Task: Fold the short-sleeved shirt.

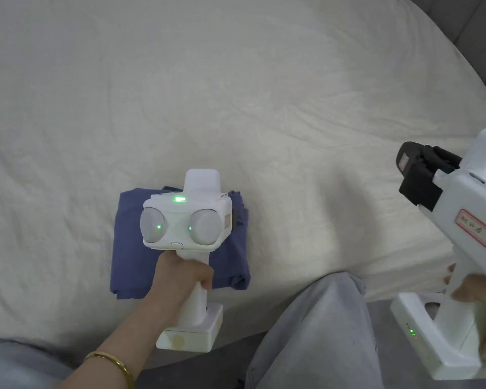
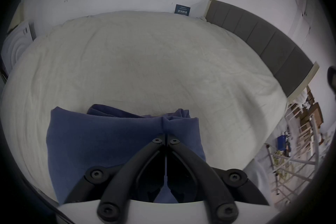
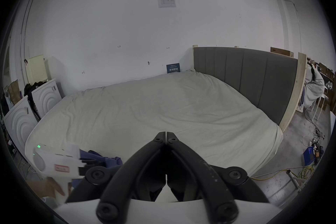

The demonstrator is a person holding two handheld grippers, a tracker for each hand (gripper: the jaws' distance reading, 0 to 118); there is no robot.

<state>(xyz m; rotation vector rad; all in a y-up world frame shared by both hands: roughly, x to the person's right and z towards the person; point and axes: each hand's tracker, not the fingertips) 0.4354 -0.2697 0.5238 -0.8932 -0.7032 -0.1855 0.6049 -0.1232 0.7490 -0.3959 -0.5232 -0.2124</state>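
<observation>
A blue short-sleeved shirt, folded into a compact, roughly square bundle, is seen lying on a cream-sheeted bed, close to the near edge where the person stands. The left hand-held gripper is held low over the bundle, its white body covering the shirt's middle in the head view. In the left gripper view the black jaws are pressed together, their tips meeting at a small pucker of blue cloth on the shirt's upper fold — whether fabric is actually pinched between them cannot be told. The left hand is wrapped around the grip, and a gold bangle is worn on that wrist.

The right hand-held gripper is held well apart from the shirt, beyond the bed's near edge and raised above it — its jaws are closed on each other with nothing between them. The right hand is seen on its handle at the frame's right edge. A grey padded headboard is shown along the bed's right side, and a leg in grey trousers stands against the near edge.
</observation>
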